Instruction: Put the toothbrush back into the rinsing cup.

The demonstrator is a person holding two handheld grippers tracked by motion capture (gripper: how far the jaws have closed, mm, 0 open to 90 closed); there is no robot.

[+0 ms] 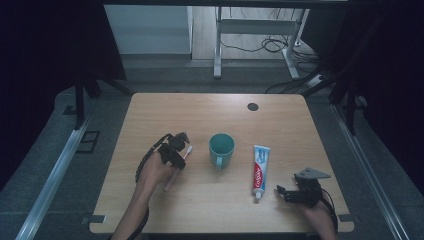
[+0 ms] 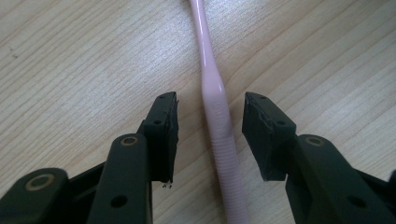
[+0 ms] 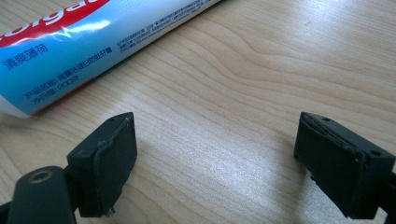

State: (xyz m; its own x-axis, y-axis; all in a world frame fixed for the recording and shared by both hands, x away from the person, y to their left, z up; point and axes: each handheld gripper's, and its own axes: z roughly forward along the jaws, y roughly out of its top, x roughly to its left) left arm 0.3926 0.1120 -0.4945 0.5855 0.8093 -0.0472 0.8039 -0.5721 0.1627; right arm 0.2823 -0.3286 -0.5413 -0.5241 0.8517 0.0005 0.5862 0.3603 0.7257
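- Toothbrush [image 2: 219,126], pink, lies on the table [image 1: 300,125] between the left gripper [image 2: 210,135]'s spread jaws, untouched.
- Right gripper [image 3: 215,158] gapes wide beside the toothpaste tube [image 3: 93,42].

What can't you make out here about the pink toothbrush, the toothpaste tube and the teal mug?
- Pink plastic toothbrush: bristle head cut off by the left gripper view's top edge; in the high view the left gripper covers its middle.
- Blue, white and red toothpaste tube: cap cut off by the right gripper view's edge.
- Teal ceramic mug: contents too dark and small, high view.
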